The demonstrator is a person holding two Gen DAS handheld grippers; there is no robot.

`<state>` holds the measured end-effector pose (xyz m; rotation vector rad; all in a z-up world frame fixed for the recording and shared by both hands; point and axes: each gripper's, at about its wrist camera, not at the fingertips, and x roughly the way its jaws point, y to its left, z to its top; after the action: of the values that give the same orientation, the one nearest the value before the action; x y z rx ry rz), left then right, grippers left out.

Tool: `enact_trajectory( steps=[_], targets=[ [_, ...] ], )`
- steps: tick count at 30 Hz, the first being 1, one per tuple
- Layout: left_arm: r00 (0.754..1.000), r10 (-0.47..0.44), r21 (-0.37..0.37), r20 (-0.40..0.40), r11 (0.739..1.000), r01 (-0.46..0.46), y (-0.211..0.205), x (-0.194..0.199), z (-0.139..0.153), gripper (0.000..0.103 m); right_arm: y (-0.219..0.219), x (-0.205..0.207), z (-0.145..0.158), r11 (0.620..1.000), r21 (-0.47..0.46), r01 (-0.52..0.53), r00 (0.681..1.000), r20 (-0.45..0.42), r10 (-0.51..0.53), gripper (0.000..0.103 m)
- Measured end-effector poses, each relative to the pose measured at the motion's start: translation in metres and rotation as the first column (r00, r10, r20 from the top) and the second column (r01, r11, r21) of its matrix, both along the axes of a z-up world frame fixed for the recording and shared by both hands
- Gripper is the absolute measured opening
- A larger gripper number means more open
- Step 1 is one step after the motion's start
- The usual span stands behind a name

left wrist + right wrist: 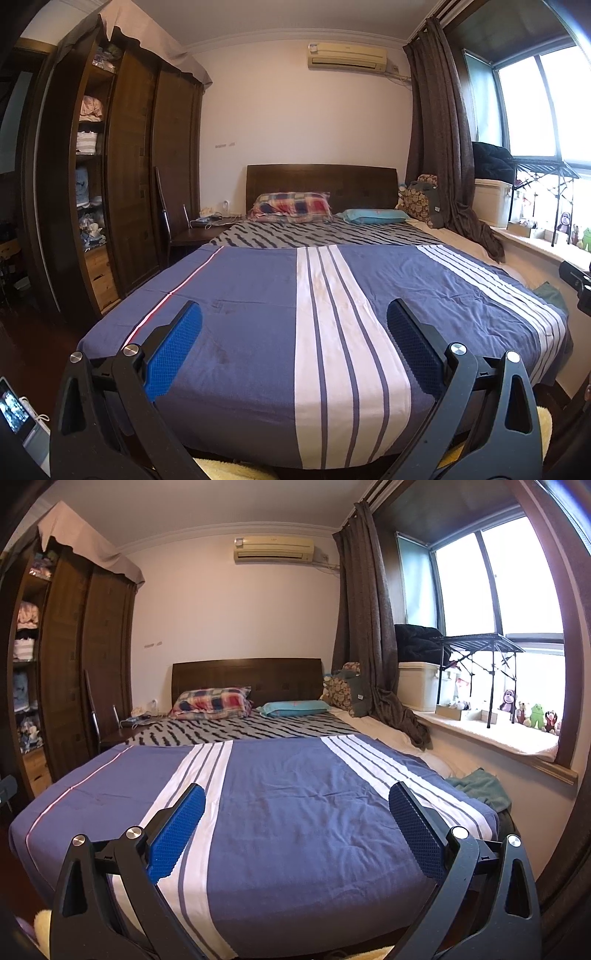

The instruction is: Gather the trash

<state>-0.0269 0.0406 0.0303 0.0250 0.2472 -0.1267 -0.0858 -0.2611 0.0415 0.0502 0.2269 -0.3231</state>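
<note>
At the foot edge of the bed [280, 812], both grippers hover side by side, pointed up its length toward the headboard [246, 675]. The left gripper [294, 332] has its jaws spread wide with nothing between the blue pads [173, 354]; the right gripper [297, 812] is likewise wide apart and empty.

No obvious trash shows in either view, and no bin or bag to put it in. The blue striped cover [258, 295] lies bare across the near half of the bed. The likeliest candidates are small and far off: a clutter of cables and small items on the nightstand [207, 225] at the bed's far left corner, too small to identify, and a crumpled green cloth [480, 786] near the bed's right edge below the window sill [498, 738], which looks more like laundry than rubbish.

The main risk, as I judge it, is misidentification: grabbing a keepsake, such as the toys [528, 712] along the sill, or a charger lead on the nightstand. Reaching over the cover could also snag loose fabric in the wide jaws and drag the bedding. Wide-angle distortion may mislead depth near the far corners.
</note>
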Motion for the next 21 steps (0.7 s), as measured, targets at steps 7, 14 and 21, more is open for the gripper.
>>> enact_trajectory(
  steps=[7,14,21],
  targets=[
    [1.000,-0.007,-0.004,0.007,1.000,0.007,0.0014,-0.0002,0.0015,0.095,0.0017,0.0005,0.0008,1.000,0.010,-0.016,1.000,-0.002,0.016,0.100],
    [1.000,-0.015,-0.005,0.007,1.000,0.015,0.0017,0.0003,0.0025,0.095,0.0024,0.0001,0.0011,1.000,0.017,-0.017,1.000,-0.003,0.017,0.100],
    [1.000,-0.019,-0.008,0.017,1.000,0.019,0.0026,-0.0024,0.0028,0.095,0.0060,-0.0005,0.0024,0.999,0.023,-0.028,1.000,0.001,0.028,0.100]
  ],
)
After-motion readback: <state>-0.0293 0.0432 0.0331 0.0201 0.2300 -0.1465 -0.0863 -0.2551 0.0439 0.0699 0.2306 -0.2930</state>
